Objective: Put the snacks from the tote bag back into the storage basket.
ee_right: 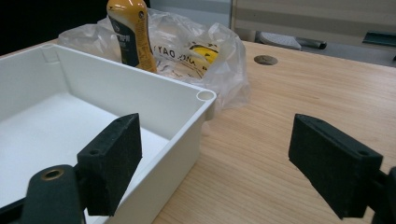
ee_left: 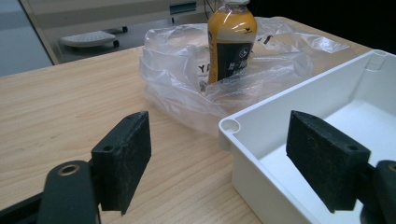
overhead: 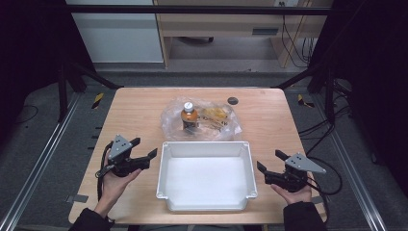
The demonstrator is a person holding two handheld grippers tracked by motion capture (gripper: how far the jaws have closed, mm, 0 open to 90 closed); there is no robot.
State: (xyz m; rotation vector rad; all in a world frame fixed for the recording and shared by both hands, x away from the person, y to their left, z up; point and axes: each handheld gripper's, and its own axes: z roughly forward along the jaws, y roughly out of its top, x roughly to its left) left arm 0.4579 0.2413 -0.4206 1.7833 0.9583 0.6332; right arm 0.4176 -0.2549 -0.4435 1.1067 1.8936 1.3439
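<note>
White tub [overhead: 206,195]: plastic, rectangular, nothing inside; sits near the front edge of the wooden table [overhead: 139,108], between the two grippers.
Left gripper [overhead: 144,149]: held in the person's left hand [overhead: 114,182] just left of the tub; jaws spread wide with nothing between them, pointing toward the tub's near-left corner.
Right gripper [overhead: 272,161]: held in the right hand [overhead: 294,193] just right of the tub; jaws wide apart, holding nothing.
Bottle [overhead: 188,115]: orange drink with a white cap, standing upright inside the bag behind the tub.
Plastic bag [overhead: 169,119]: clear, crumpled, open on top, touching the tub's far wall; yellow printed packets [overhead: 215,115] lie in it beside the bottle.
</note>
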